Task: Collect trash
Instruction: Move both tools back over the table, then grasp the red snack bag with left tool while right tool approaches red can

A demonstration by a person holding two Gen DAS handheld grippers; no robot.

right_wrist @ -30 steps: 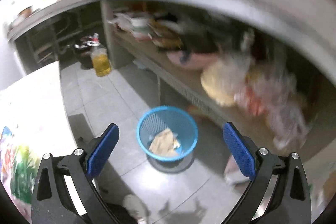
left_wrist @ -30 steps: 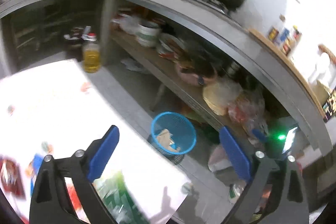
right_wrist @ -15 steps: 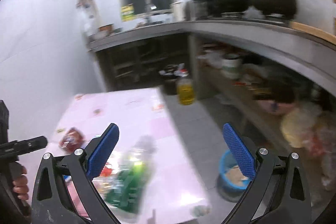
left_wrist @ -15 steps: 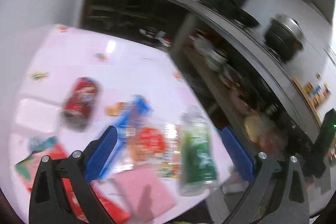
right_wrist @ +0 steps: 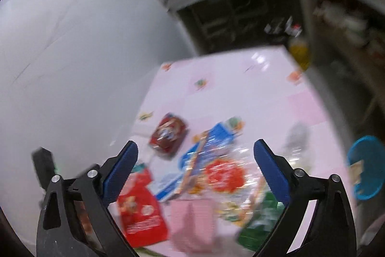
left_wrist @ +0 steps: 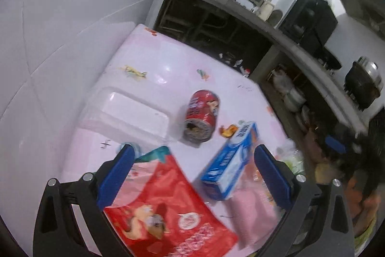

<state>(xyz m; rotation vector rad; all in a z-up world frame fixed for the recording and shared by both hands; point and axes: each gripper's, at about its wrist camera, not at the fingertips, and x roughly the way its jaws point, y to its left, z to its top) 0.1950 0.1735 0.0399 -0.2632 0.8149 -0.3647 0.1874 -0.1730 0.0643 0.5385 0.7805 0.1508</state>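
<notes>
- Lying across the pink table [left_wrist: 182,59], the trash — a red can [left_wrist: 201,118] on its side, a blue carton [left_wrist: 231,160] just beside it, a red snack bag [left_wrist: 168,206] nearest.
- Left gripper [left_wrist: 192,175] hangs over them, jaws spread, nothing between.
- Right gripper [right_wrist: 195,170] — jaws just closing slightly, wide apart, empty.
- Blue basket [right_wrist: 365,168] sits on the floor beyond the table's edge.

table [left_wrist: 182,64]: glossy | red can [left_wrist: 201,117]: shiny metal | blue carton [left_wrist: 228,164]: cardboard

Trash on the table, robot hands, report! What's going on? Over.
Left gripper and right gripper open, fingers empty. Red can, blue carton, red packet on the table, untouched. Nothing blocking.
</notes>
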